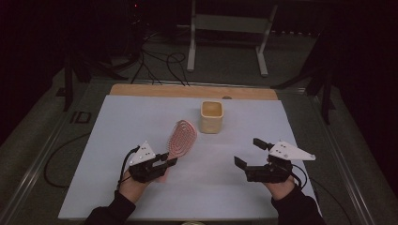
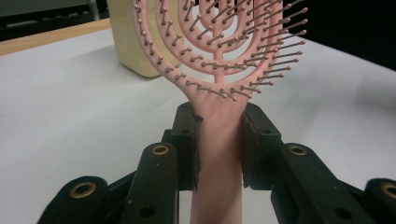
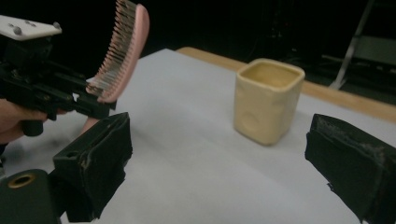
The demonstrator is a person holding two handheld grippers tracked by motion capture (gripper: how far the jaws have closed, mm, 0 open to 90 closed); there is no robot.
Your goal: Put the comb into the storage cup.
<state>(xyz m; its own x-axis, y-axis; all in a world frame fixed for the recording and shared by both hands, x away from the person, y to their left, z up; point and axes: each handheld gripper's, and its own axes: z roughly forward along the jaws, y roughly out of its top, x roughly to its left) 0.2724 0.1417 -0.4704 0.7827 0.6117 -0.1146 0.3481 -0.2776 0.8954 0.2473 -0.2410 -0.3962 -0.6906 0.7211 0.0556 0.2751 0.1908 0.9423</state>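
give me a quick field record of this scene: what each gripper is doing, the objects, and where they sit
left gripper: shut on the handle of the pink hairbrush
brush pose: head raised off the table, bristles toward the left gripper view's camera
right gripper: open, nothing between its jaws
cream cup: upright, open top, on the white sheet beyond the brush head
cup and brush: apart in the high view
white sheet: covers the table, wooden edge showing at the far side

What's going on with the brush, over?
Left tool shut on brush handle, head raised. Right tool open, empty. Cup beyond the brush, path clear.
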